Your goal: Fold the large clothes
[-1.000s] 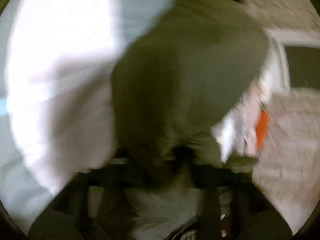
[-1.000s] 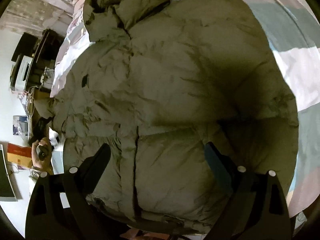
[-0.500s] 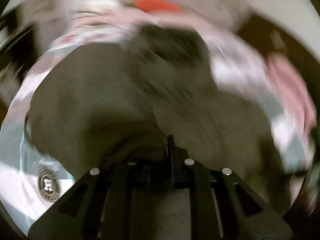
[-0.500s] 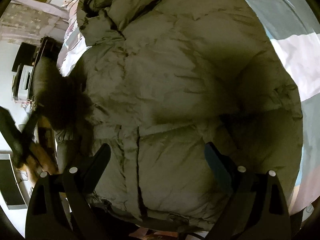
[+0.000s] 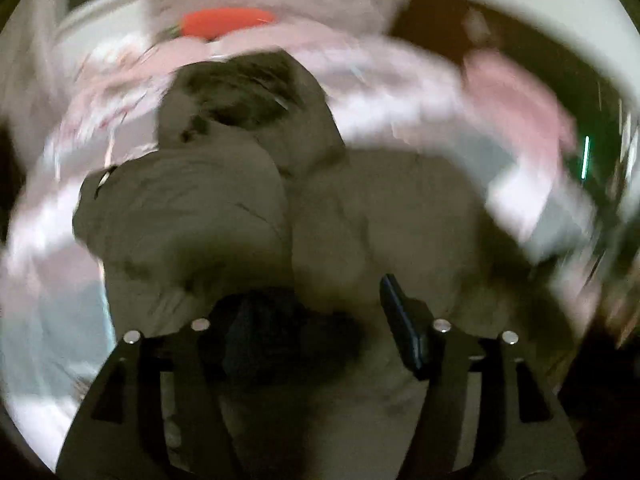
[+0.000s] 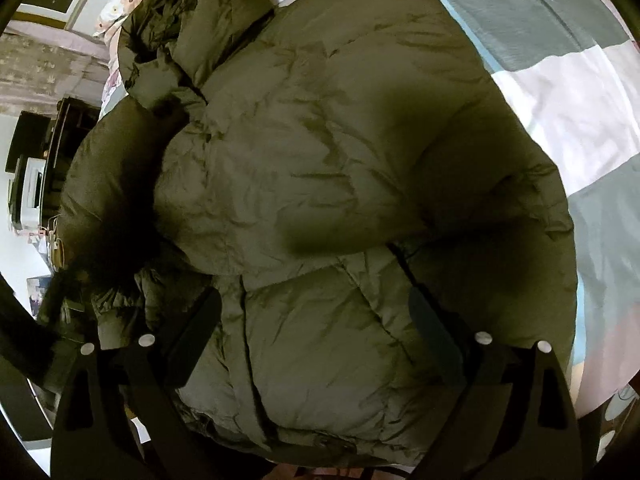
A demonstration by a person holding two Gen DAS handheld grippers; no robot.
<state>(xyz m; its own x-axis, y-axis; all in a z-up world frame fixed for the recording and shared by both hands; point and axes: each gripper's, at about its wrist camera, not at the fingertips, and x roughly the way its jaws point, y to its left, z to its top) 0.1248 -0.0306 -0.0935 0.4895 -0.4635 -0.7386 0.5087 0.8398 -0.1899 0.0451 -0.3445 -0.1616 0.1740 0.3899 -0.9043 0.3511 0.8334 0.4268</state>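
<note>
An olive green puffer jacket (image 6: 320,140) lies front up on the bed, hood (image 6: 200,20) at the far end. One sleeve (image 6: 108,176) is folded inward over its left side. In the blurred left wrist view the jacket (image 5: 380,220) fills the middle and the folded sleeve (image 5: 180,216) lies on the left. My left gripper (image 5: 320,300) hovers close over the jacket with its jaws opening. A dark bunch of fabric sits by its left finger, not pinched. My right gripper (image 6: 316,320) stands open above the jacket's lower front, holding nothing.
The bed cover (image 6: 560,92) has grey, white and pale blue patches, and a floral pillow (image 6: 124,8) lies past the hood. Dark furniture (image 6: 36,160) stands beside the bed at the left. An orange object (image 5: 224,22) shows beyond the bed's head.
My left gripper swung across with the sleeve, rolled over, and its jaws parted from shut. The sleeve now lies over the jacket's side. My right gripper barely moved.
</note>
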